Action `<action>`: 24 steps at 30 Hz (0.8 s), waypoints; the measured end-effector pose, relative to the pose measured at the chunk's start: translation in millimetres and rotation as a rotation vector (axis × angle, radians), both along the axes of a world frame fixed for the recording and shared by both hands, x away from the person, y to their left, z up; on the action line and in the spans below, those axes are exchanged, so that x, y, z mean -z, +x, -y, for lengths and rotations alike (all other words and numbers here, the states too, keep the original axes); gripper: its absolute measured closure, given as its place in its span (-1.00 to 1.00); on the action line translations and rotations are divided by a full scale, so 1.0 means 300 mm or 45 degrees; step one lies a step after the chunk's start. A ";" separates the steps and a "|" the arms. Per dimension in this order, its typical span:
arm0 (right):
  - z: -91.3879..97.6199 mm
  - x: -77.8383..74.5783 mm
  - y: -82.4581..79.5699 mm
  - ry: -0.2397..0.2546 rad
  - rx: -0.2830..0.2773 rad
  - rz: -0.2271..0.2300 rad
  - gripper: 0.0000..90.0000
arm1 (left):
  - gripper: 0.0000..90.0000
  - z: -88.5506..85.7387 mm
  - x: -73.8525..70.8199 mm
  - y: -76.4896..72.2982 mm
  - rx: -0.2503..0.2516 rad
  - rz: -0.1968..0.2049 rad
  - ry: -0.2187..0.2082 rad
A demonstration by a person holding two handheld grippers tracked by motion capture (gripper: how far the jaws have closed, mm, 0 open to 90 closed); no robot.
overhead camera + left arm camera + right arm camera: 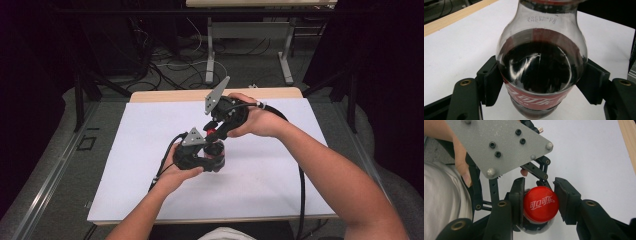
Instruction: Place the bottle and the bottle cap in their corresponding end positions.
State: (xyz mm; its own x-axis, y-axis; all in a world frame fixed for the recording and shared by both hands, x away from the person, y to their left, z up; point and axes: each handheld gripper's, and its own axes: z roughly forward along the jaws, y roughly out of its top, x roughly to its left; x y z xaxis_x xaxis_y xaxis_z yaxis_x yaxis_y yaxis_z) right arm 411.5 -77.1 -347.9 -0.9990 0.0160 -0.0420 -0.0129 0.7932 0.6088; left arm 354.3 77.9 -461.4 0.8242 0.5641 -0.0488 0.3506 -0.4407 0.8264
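A clear cola bottle (217, 150) with dark drink and a red label stands upright on the white sheet (280, 170) near the table's middle. My left gripper (212, 161) comes in level from the left and is shut on the bottle's body; in the left gripper view both pads (492, 82) press the bottle (541, 65) just above its label. My right gripper (214, 134) reaches down from behind. In the right gripper view it (540, 201) is shut on the red cap (541, 204), one pad on each side. The left gripper's grey plate (499, 147) lies beyond the cap.
The white sheet covers most of the wooden table (165, 95), with bare room on all sides of the bottle. Black cables (301, 190) trail from both grippers toward the front edge. Beyond the table are floor cables and another table's legs (210, 60).
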 end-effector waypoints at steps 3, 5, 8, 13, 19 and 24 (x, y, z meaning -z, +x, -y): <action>0.000 0.002 -0.001 -0.011 0.088 -0.021 0.19 | -0.33 0.000 0.005 0.003 -0.007 -0.005 0.004; -0.002 0.001 -0.008 0.009 0.204 -0.058 0.03 | -0.33 0.000 0.008 0.008 -0.018 0.010 0.001; -0.002 -0.011 -0.034 0.016 0.356 -0.053 -0.06 | -0.33 -0.003 0.007 0.009 -0.028 0.002 -0.006; -0.004 -0.018 -0.076 0.026 0.590 -0.082 -0.09 | -0.33 -0.006 0.006 0.011 -0.052 0.001 -0.011; -0.021 -0.012 -0.112 0.006 0.722 -0.103 0.06 | -0.33 -0.007 0.002 0.010 -0.040 -0.008 0.012; -0.032 -0.005 -0.102 0.020 0.678 -0.064 0.13 | -0.33 -0.002 0.002 0.004 -0.040 -0.007 -0.003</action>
State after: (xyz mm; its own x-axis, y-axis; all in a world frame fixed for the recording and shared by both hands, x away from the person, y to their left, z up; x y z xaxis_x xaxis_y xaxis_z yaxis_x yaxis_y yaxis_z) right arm 380.8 -67.5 -346.5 -0.8533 0.5213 0.0102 0.4184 0.6730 0.6099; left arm 355.5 78.4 -461.9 0.8060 0.5894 -0.0545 0.3685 -0.4276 0.8254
